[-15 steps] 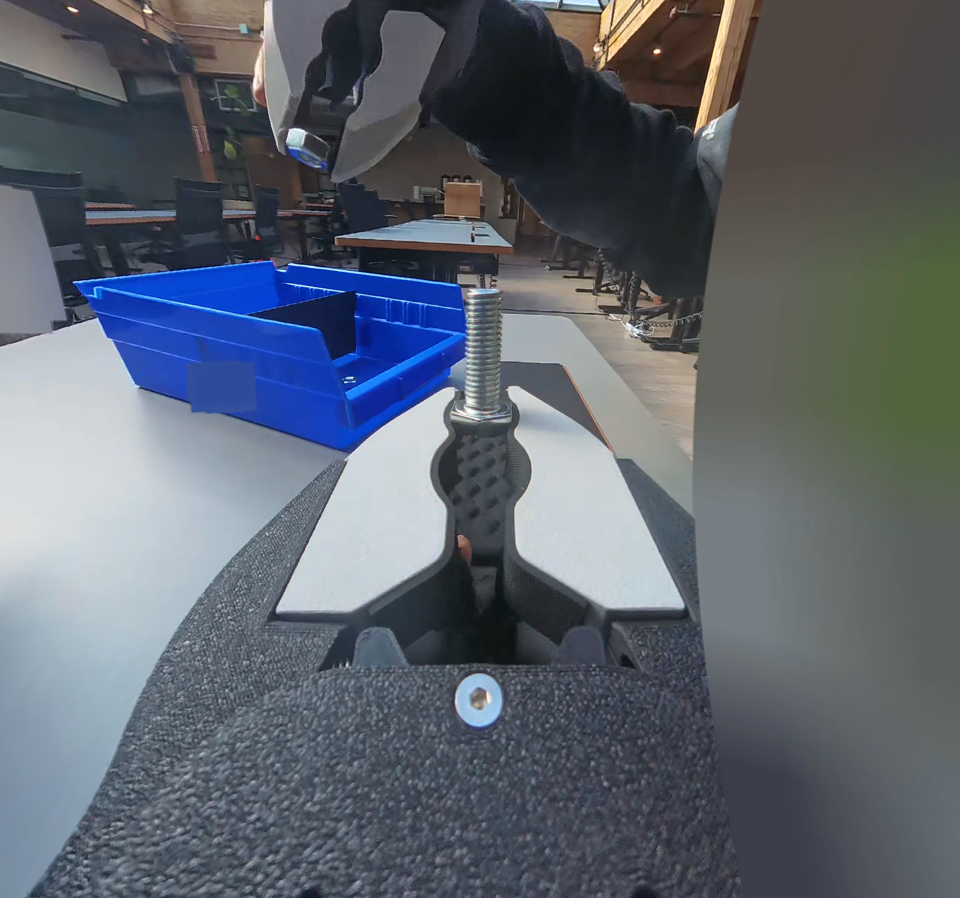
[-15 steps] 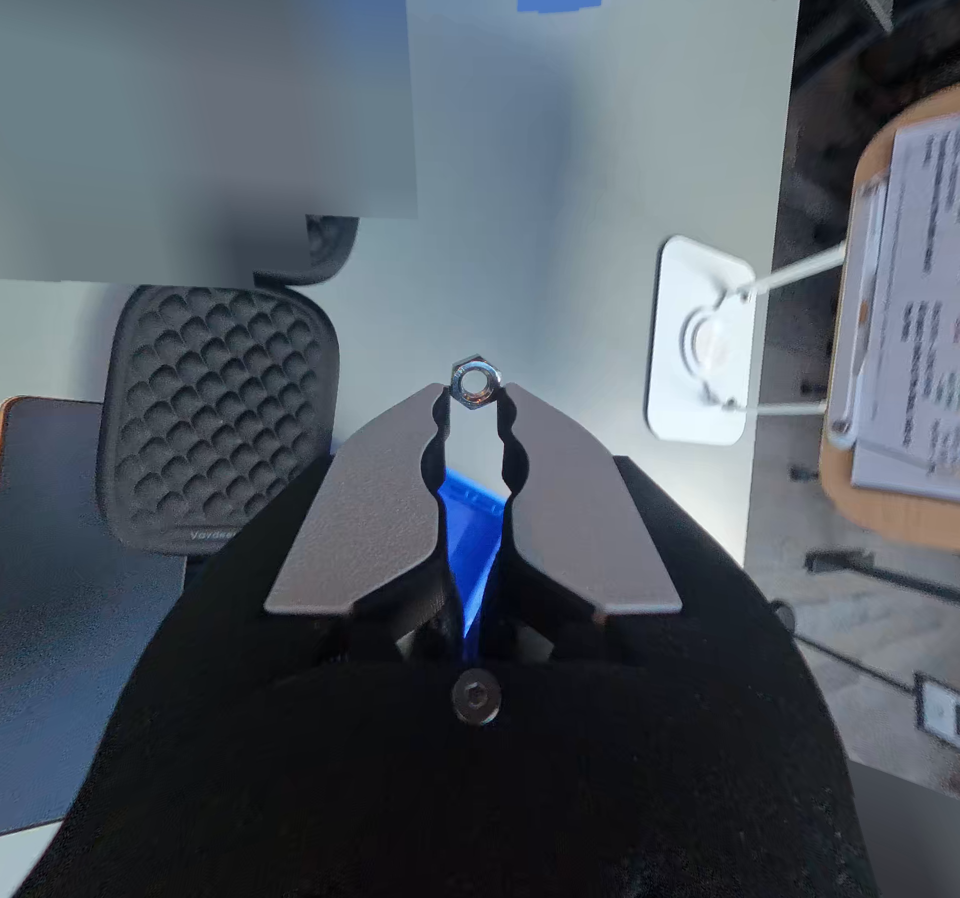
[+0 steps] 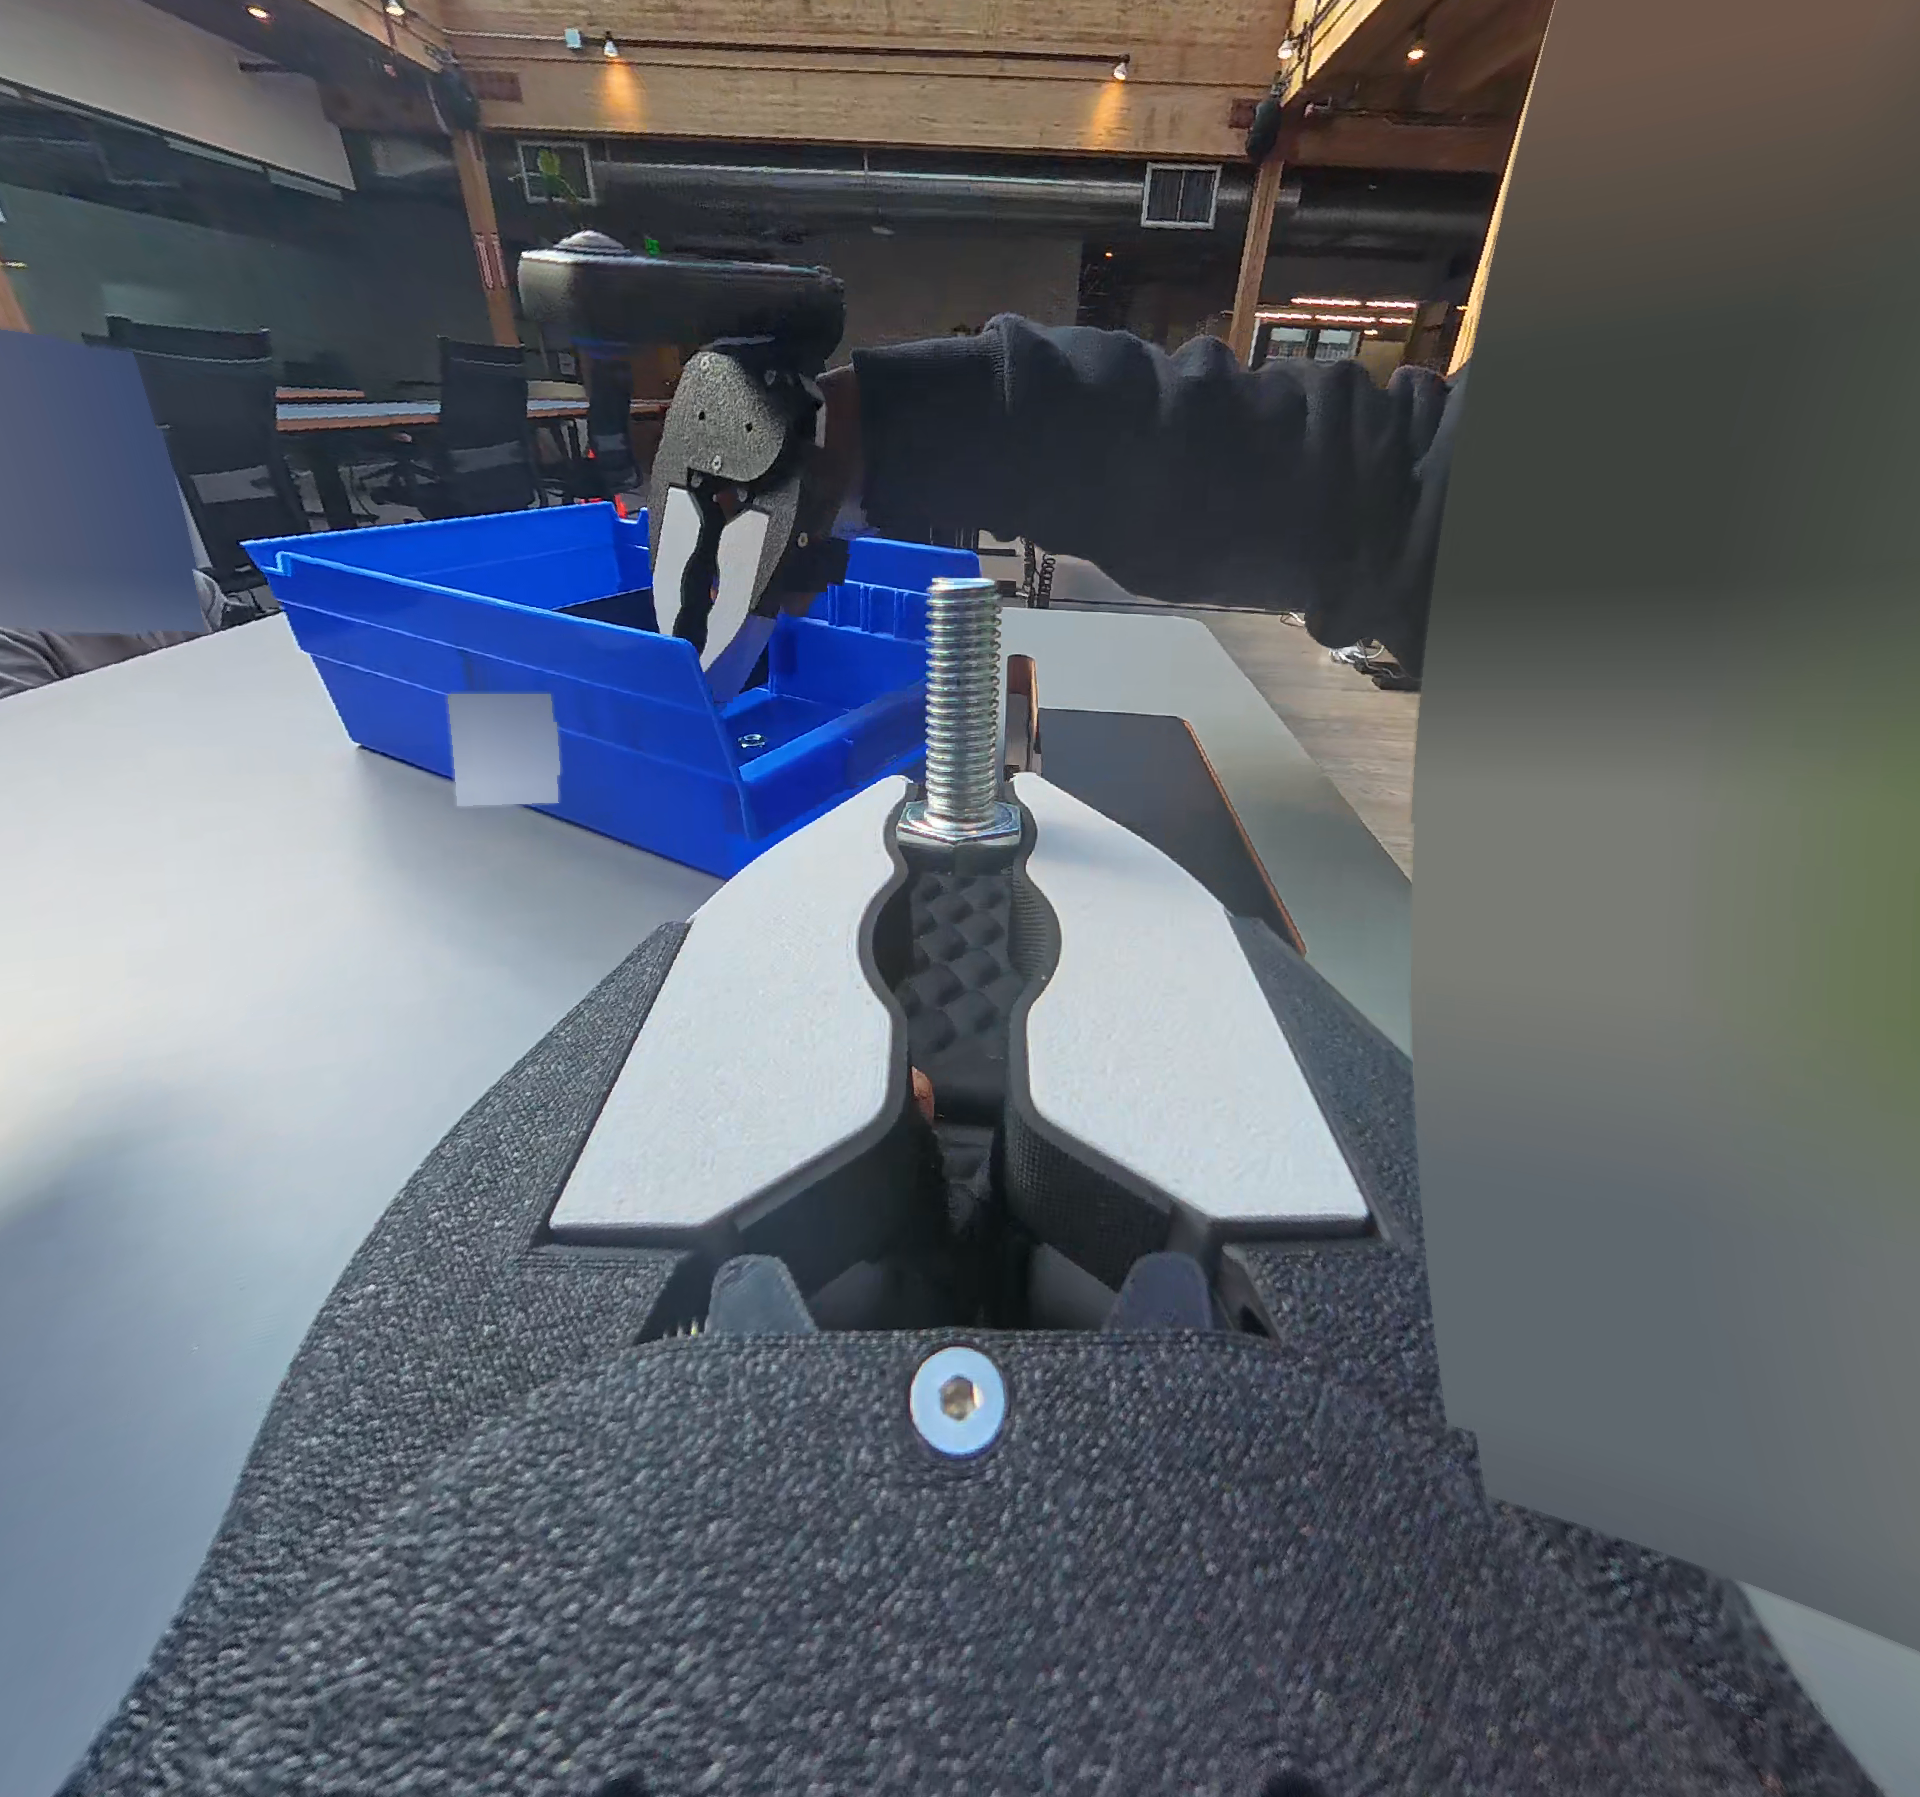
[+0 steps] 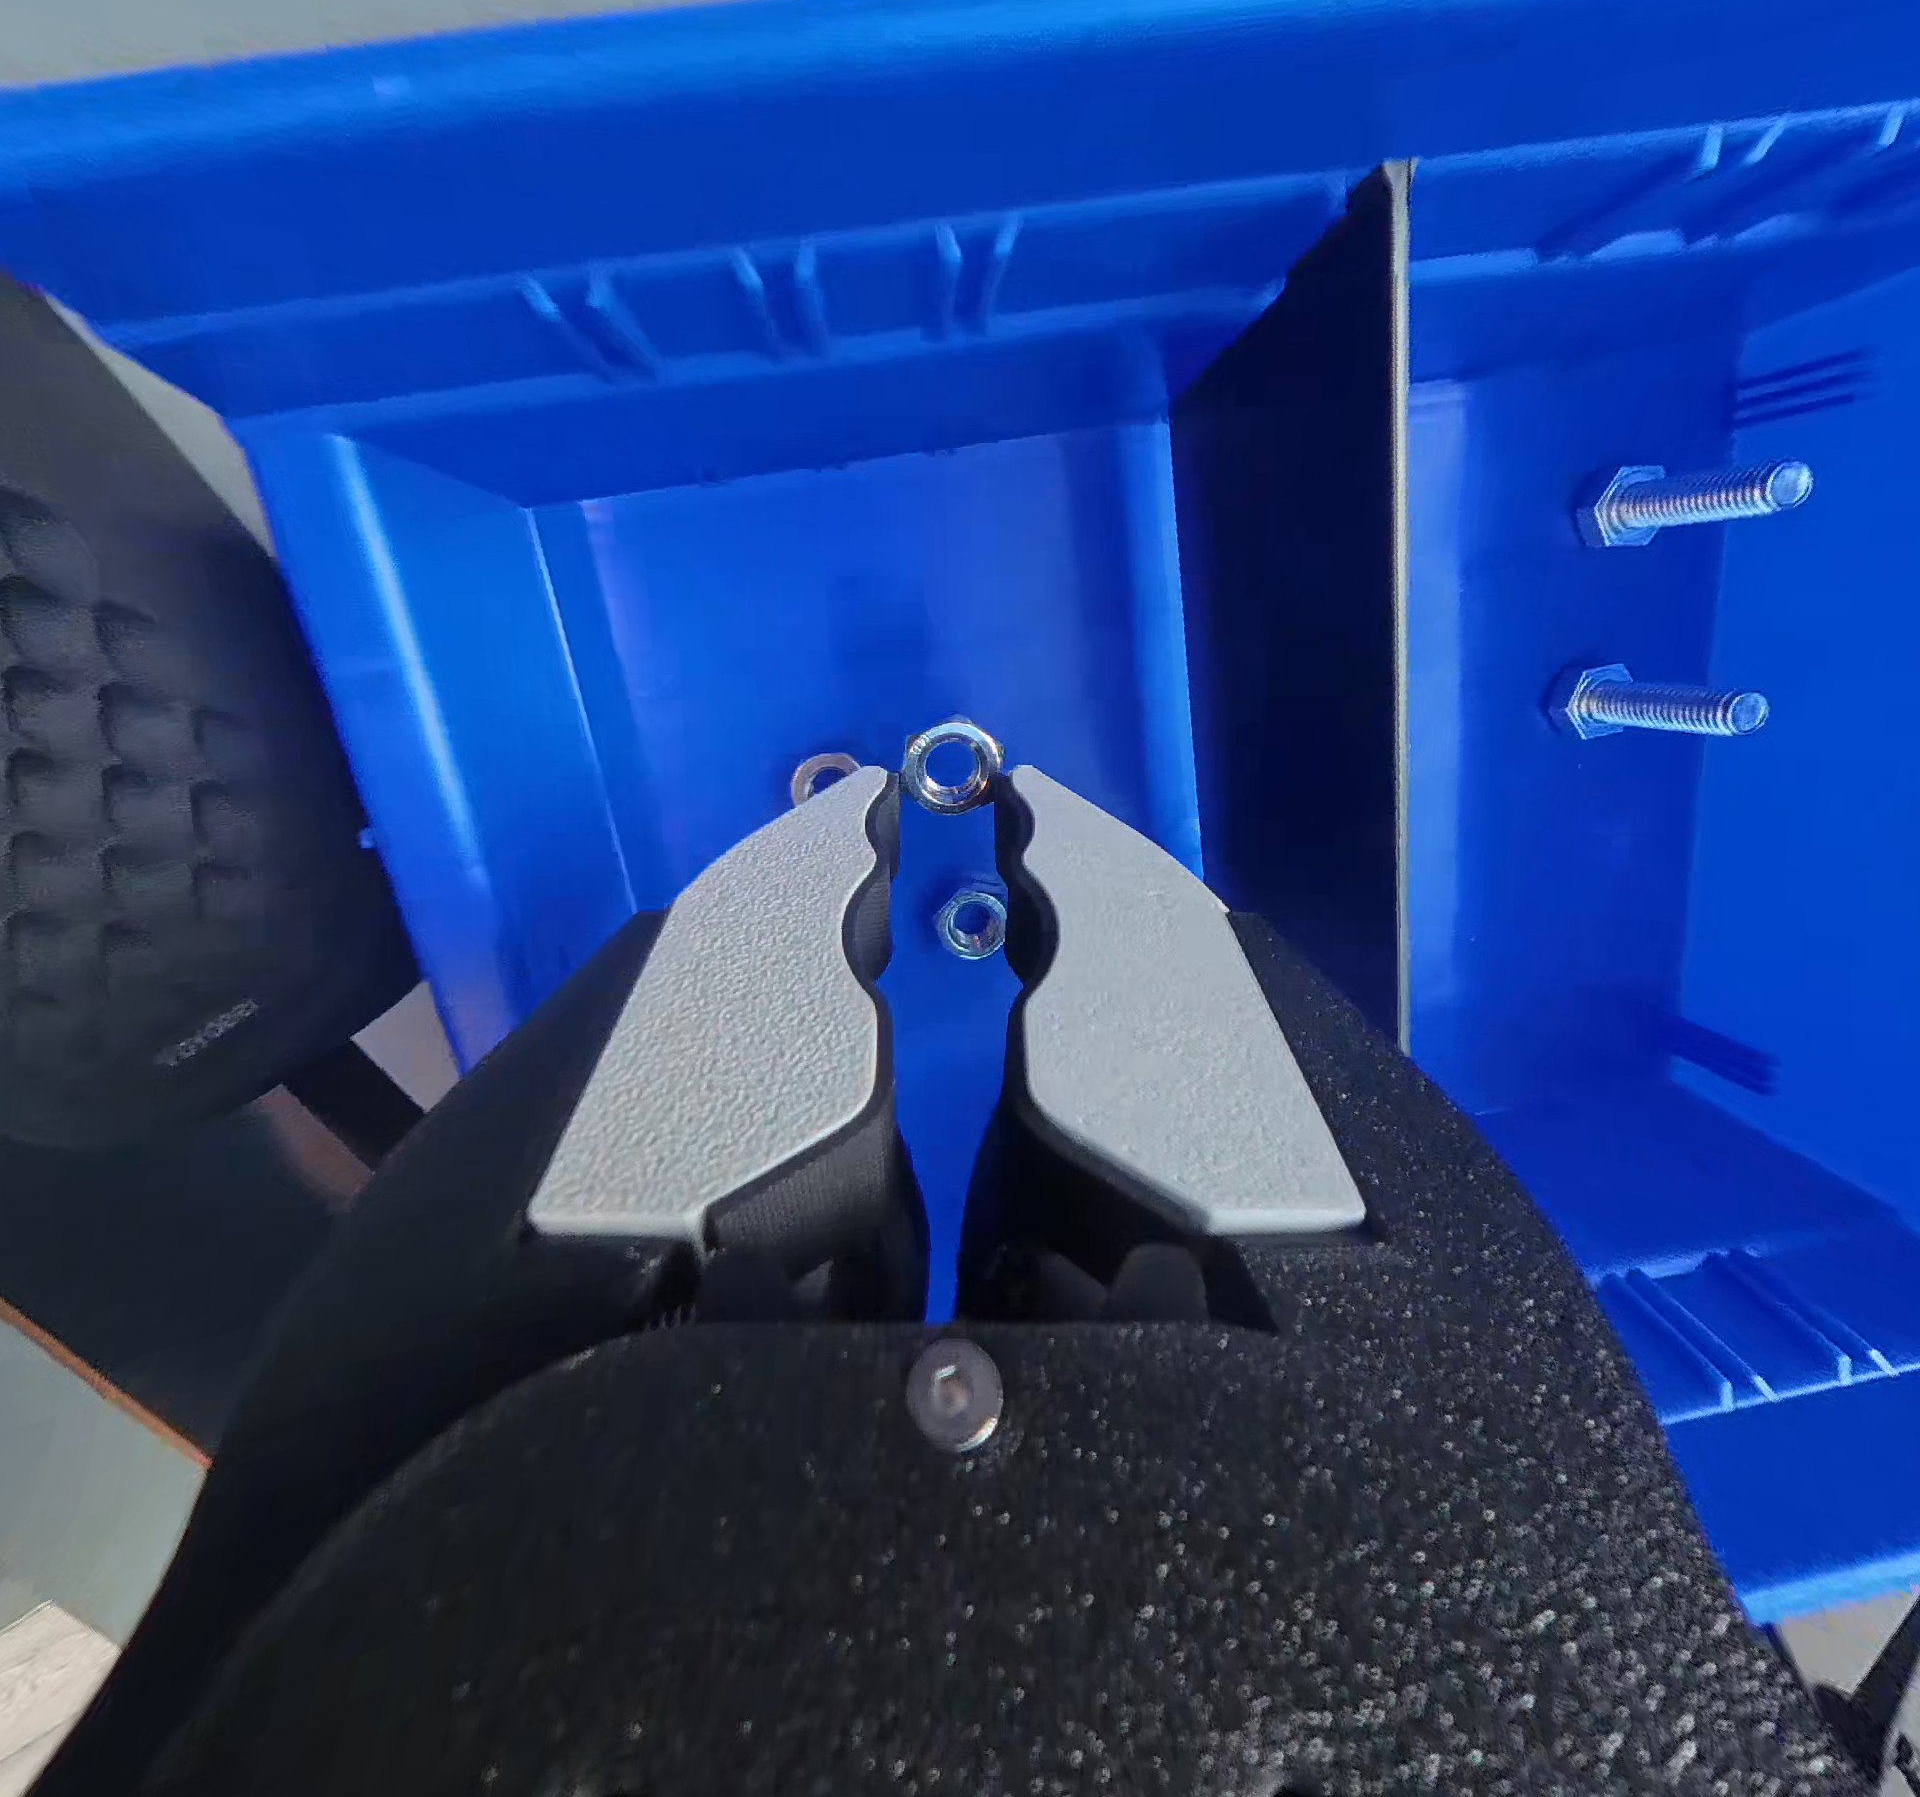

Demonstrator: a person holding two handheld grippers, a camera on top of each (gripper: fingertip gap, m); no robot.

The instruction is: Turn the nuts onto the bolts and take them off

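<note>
My left gripper (image 3: 958,828) is shut on the hex head of a steel bolt (image 3: 962,698) that stands upright, thread up and bare. My right gripper (image 4: 948,783) is shut on a steel nut (image 4: 950,779) held at its fingertips, low inside the left compartment of the blue bin (image 4: 935,126). In the left wrist view the right gripper (image 3: 717,651) dips into the bin (image 3: 540,698) beyond the bolt. Two loose nuts (image 4: 968,921) (image 4: 821,773) lie on the bin floor below it. Two bolts (image 4: 1694,500) (image 4: 1662,706) lie in the right compartment.
A dark divider (image 4: 1299,604) splits the bin. A black textured pad (image 4: 114,791) lies left of the bin on a dark mat (image 3: 1132,791). The grey table (image 3: 208,916) carries all of it. A person's dark sleeve (image 3: 1143,469) reaches across behind the bolt.
My right gripper has come down from high above the bolt into the blue bin, still holding the nut. My left gripper and the bolt have stayed put.
</note>
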